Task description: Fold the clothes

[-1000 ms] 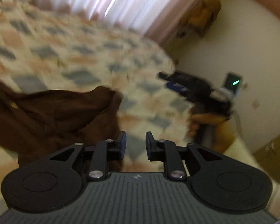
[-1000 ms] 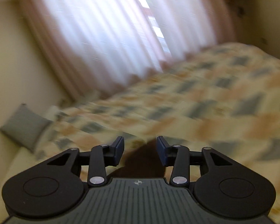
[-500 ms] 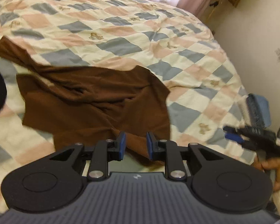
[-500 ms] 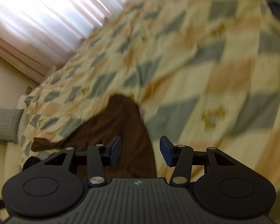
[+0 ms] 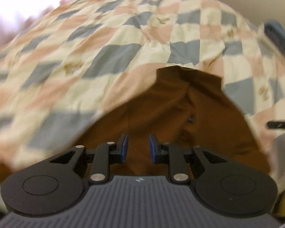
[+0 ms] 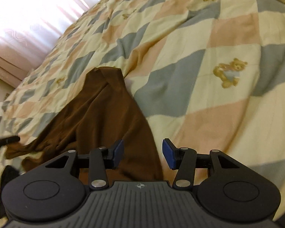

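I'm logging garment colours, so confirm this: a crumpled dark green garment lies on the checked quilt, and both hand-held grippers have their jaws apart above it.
Wrong on the colour only. The garment is brown, not dark green, as the right wrist view shows clearly. It does lie crumpled on the checked quilt, and the left hand-held gripper and right hand-held gripper both have their jaws apart above it.
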Demonstrator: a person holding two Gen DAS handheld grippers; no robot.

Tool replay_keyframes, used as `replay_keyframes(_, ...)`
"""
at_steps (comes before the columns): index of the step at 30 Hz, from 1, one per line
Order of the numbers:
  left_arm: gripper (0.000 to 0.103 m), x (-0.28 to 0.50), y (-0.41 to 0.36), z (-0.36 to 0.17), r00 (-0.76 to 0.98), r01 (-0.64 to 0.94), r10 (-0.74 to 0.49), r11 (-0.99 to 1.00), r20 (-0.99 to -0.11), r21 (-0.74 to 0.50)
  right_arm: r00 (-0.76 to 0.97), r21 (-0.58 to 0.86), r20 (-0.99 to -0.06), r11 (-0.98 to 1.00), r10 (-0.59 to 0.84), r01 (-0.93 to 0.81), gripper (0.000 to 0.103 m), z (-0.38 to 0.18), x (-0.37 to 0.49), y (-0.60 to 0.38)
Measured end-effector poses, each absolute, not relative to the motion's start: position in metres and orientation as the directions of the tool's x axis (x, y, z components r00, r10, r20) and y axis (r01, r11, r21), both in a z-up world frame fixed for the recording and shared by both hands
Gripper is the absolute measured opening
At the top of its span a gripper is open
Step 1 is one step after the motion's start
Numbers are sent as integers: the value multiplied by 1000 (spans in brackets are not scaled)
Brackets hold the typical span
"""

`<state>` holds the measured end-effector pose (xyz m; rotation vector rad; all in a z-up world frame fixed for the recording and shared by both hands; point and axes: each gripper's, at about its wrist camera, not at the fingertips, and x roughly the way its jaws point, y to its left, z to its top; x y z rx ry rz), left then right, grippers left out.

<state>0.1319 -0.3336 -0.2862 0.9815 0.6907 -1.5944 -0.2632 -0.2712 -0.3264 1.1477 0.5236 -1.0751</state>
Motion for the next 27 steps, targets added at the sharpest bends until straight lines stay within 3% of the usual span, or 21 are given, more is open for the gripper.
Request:
replay_keyframes(3,33,135,-380,-319,-120,922,-478,-379,-870,80,410,467,-799,-24,-441,884,49,-342,-256,-274)
replay_keyframes(8,39,138,-442,-376,-249,846,-370,-532,-895,-16,380,466,-790,-68,-481,882,54,-361,-253,-283)
replay_keyframes(14,45,144,-473,-433,-312,807,-268,-582,-912,-105,414,483,-761,-11,-500,875,61,-375,-244,-302)
replay_keyframes(20,19,137,-460,-441,-327,771,-289,-633,-900,-77,451,488,-754,52,-478,871,64,-394,-231,-317)
replay_keyframes(21,11,135,-457,-440,-315,770,-302,-636,-899,-56,464,500,-750,55,-472,864,60,-398,-230,-319)
replay_keyframes(23,4,132,-447,-434,-287,778,-344,-629,-894,-8,501,536,-737,59,-454,842,21,-403,-228,-321)
replay_keyframes(25,3,128,-434,-424,-255,792,-404,-608,-879,50,501,527,-743,75,-444,847,8,-402,-224,-319)
replay_keyframes(27,3,124,-417,-407,-210,809,-482,-574,-851,125,468,470,-742,126,-479,874,6,-388,-218,-311)
